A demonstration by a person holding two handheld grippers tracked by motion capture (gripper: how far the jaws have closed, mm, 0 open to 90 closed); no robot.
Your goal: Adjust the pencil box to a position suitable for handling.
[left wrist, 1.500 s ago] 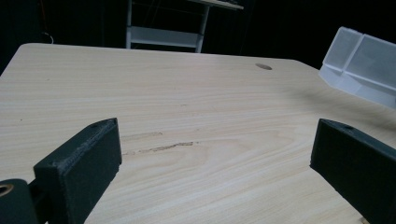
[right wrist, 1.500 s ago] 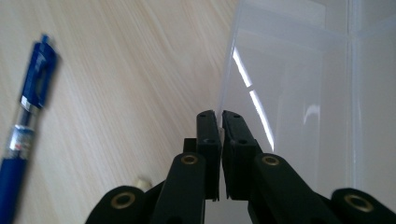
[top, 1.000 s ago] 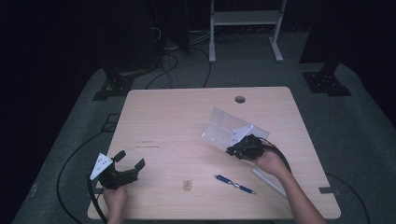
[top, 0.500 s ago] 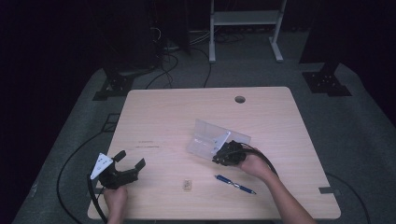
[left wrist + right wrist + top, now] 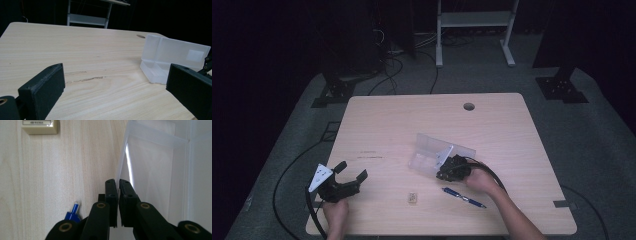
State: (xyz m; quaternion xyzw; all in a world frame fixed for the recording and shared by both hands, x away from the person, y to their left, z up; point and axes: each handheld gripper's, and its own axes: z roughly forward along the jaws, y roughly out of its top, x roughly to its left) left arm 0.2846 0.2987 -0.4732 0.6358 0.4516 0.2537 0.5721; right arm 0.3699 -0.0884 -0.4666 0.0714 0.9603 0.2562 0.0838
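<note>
Counter (image 5: 387, 125) of pale wood with rounded corners takes up the middle of what we see from the high view, with a small round hole (image 5: 469, 106) near its far edge. Past that far edge, on the grey floor, stands a white metal frame (image 5: 474, 25) against a dark backdrop.

On the counter, right of centre, we find the translucent frosted plastic box (image 5: 437, 152) lying open, its lid propped up on the far side and its shallow tray toward the left. The right tool (image 5: 446, 172) meets the box at its near right edge; in the right gripper view we see its black jaws pinched tight on a thin plastic wall of the box (image 5: 155, 170), the sheet caught between them.

The left tool (image 5: 348, 174) sits at the near left corner of the counter, well apart from the box, with its jaws spread wide and nothing between them; in the left gripper view the box (image 5: 172, 58) appears farther off, beyond the right-hand jaw.

Near the right hand lies a blue ballpoint pen (image 5: 463, 197), flat on the counter. Left of the pen, near the front edge, rests a small beige rectangular block (image 5: 412, 198).
</note>
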